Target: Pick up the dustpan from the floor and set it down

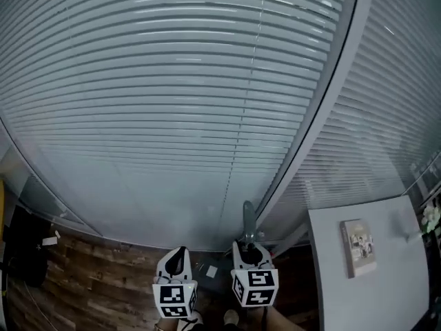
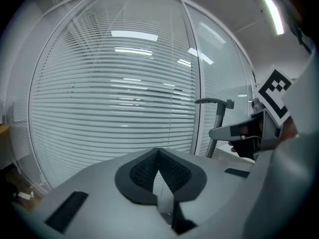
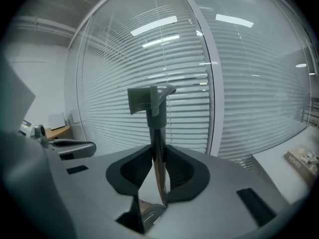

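1. The right gripper [image 3: 158,152] was clamped on the grey shaft of the dustpan handle [image 3: 155,118], pads pressing on both sides.
2. The handle stood upright, its hooked top above the jaws, before the window blinds [image 1: 172,102].
3. The pan itself was out of view.
4. The left gripper [image 2: 158,153], just beside, was closed and empty.

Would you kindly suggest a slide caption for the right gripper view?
Right gripper clamped on the dustpan handle, held upright before a glass wall with slatted blinds.
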A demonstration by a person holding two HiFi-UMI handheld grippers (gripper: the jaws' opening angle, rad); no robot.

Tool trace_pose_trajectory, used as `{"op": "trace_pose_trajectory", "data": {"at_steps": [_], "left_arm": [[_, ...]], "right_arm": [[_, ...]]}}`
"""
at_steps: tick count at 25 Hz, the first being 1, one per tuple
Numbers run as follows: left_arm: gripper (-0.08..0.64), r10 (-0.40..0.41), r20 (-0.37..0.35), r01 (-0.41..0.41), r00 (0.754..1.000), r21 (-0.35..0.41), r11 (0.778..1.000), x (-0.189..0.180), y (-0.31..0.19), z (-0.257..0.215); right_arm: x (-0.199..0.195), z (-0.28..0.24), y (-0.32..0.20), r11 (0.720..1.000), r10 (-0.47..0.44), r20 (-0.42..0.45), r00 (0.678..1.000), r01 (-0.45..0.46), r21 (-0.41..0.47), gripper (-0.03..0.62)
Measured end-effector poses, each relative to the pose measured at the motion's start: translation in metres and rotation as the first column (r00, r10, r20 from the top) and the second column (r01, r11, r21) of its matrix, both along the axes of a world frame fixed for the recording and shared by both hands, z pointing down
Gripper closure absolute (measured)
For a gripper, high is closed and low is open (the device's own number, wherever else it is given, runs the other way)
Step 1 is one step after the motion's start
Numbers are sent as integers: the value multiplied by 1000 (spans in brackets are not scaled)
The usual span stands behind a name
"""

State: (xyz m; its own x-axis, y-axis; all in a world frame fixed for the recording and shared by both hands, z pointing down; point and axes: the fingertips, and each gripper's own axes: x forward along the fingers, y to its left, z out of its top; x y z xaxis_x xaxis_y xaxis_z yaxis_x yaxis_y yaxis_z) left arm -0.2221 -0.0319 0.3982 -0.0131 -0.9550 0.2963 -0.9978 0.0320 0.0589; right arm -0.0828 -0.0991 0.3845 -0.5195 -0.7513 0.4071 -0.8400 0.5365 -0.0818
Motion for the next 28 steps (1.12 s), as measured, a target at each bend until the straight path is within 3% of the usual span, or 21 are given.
{"op": "trace_pose_trajectory", "data": {"at_steps": [6, 12, 21, 28], "left_arm": [[542, 60, 51, -65, 997, 119, 991, 11, -41, -78], [541, 83, 48, -91, 995, 185, 979, 27, -52, -108], [541, 169, 46, -175, 984, 184, 967, 62, -67, -102], [541, 286, 30, -287, 958, 160, 945, 109, -82, -100]], "right_arm": [[3, -83, -23, 995, -12, 46, 999, 8, 99, 492], [19, -111, -25, 987, 8, 52, 999, -16, 161, 492], [61, -104, -33, 979, 111, 16, 994, -112, 171, 492], [112, -103, -33, 963, 232, 3, 973, -230, 139, 492]]}}
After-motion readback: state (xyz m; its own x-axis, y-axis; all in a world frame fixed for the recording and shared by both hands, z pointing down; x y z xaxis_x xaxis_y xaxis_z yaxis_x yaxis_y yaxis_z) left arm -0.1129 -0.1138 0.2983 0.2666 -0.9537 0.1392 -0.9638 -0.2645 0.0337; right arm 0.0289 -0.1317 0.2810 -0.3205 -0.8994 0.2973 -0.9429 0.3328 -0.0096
